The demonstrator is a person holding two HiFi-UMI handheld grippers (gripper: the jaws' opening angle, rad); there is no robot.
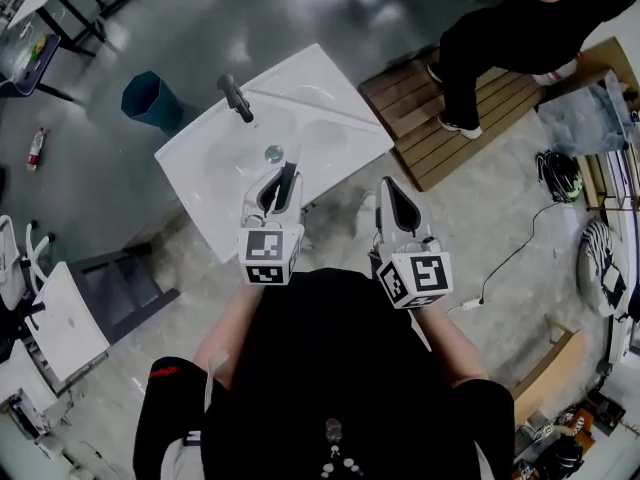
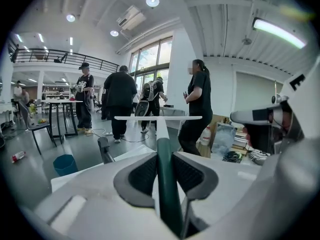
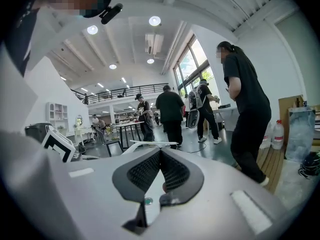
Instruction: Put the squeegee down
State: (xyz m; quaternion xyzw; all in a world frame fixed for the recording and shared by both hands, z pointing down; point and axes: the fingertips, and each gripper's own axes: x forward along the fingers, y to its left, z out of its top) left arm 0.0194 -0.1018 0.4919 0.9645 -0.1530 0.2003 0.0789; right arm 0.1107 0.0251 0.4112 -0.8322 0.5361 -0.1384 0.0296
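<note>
My left gripper (image 1: 280,183) pinching squeegee (image 2: 161,134) by dark handle, blade out ahead, held in air — not put down yet. Right gripper (image 3: 159,154) pressed together, empty. Beyond, white sink (image 1: 330,88) — I judge lowering and release remain.

Smooth plastic squeegee (image 2: 164,184) (glossy sink (image 1: 335,93))

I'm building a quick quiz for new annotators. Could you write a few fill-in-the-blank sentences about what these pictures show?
1. The left gripper has its jaws closed on the dark green handle of a ____.
2. The right gripper has its jaws together with ____ between them.
3. The faucet on the white sink is ____ in colour.

Missing words: squeegee; nothing; black.
</note>
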